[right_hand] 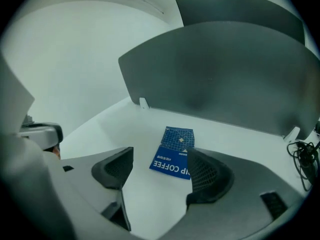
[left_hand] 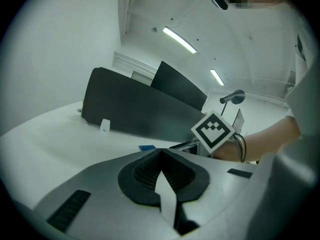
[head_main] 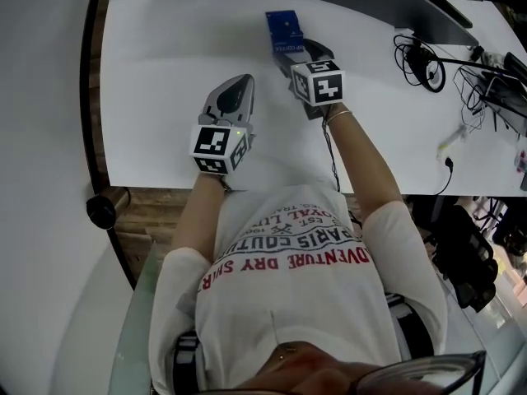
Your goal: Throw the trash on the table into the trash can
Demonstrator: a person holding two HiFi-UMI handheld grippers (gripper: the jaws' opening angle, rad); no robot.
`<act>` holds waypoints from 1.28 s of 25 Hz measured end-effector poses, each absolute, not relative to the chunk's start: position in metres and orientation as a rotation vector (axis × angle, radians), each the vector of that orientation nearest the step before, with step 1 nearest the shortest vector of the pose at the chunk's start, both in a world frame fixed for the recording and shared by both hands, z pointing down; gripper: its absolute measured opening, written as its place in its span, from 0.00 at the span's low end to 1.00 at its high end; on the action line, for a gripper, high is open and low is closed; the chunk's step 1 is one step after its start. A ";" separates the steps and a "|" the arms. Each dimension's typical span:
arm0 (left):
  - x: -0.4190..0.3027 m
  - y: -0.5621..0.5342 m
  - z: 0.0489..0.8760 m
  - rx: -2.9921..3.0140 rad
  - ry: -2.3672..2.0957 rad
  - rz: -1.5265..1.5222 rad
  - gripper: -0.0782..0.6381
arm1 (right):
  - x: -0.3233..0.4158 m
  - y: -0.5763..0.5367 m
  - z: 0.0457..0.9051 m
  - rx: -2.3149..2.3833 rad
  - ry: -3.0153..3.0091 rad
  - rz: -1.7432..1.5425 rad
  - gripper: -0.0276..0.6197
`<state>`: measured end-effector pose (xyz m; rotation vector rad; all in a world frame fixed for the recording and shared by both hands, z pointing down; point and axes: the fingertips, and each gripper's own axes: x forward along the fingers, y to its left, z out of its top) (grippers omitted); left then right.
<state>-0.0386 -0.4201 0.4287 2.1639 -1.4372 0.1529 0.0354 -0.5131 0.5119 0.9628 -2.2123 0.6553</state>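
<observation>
Head view, looking down on the white desk [head_main: 165,72]: the blue coffee packet [head_main: 284,31] lies flat near the far edge, directly ahead of your right hand and well right of your left. Its long axis runs away from you, near to far, leaning slightly left at the far end. The patterned end points toward the dark partition [right_hand: 225,74] at the back of the desk, and the end printed with white lettering points toward you. In the right gripper view that lettering reads upright, so the packet [right_hand: 174,151] faces you squarely. Your right tongs [head_main: 290,54] are angled down at the packet's near end with the jaws spread wide. In the right gripper view [right_hand: 160,158] the packet shows in the gap between the two dark pads, its near right corner hidden behind the right-hand pad. Neither pad presses on it, and whether the tips touch it cannot be told. Your left tongs [head_main: 239,85] sit over bare desk to the left of the packet, pointing forward. In the left gripper view [left_hand: 161,154] the ribbed pads meet tip to tip with nothing held between them. A tangle of black cables [head_main: 424,60] lies at the desk's right side, well apart from the packet.
</observation>
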 end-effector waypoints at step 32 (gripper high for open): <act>-0.053 -0.434 0.463 2.135 -1.335 0.157 0.14 | 0.008 -0.540 0.567 0.827 -1.971 0.612 0.22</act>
